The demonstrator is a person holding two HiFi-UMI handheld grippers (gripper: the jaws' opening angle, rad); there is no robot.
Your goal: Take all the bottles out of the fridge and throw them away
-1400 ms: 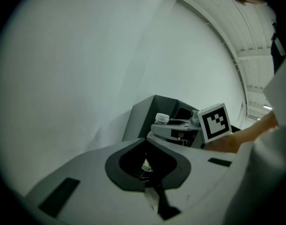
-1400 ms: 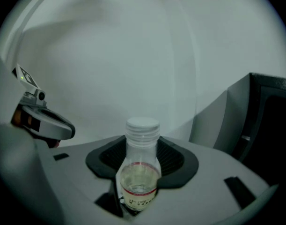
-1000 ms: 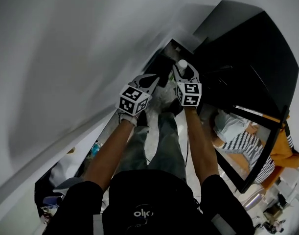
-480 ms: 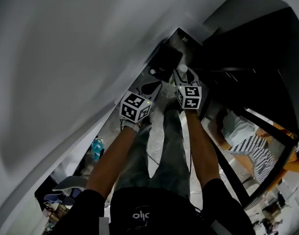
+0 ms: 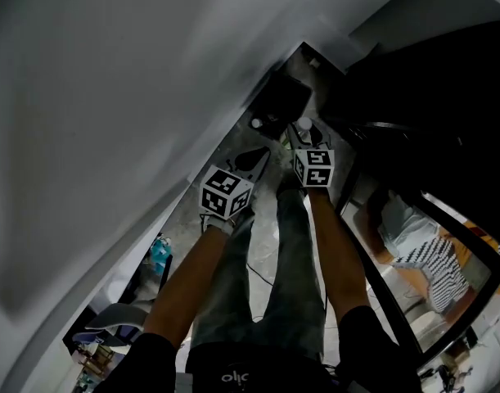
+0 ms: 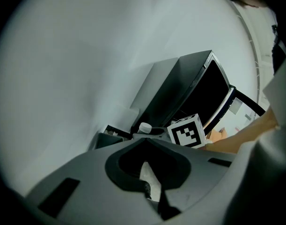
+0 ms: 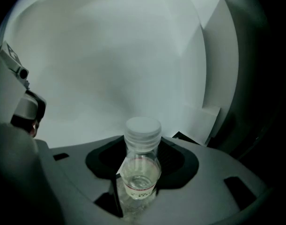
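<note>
One clear bottle point(image 7: 142, 170) is held upright in the right claw point(image 7: 140, 187), out of the fridge but not yet thrown away; the left claw point(image 6: 145, 172) is closed on nothing, and bottles left cannot be counted

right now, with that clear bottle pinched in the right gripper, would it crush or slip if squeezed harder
The bottle looks like thin clear plastic, so it would probably dent rather than break. Clear liquid shows inside, so expect some weight. Its smooth wall may slip; the white cap is on, so spills seem unlikely.
</note>
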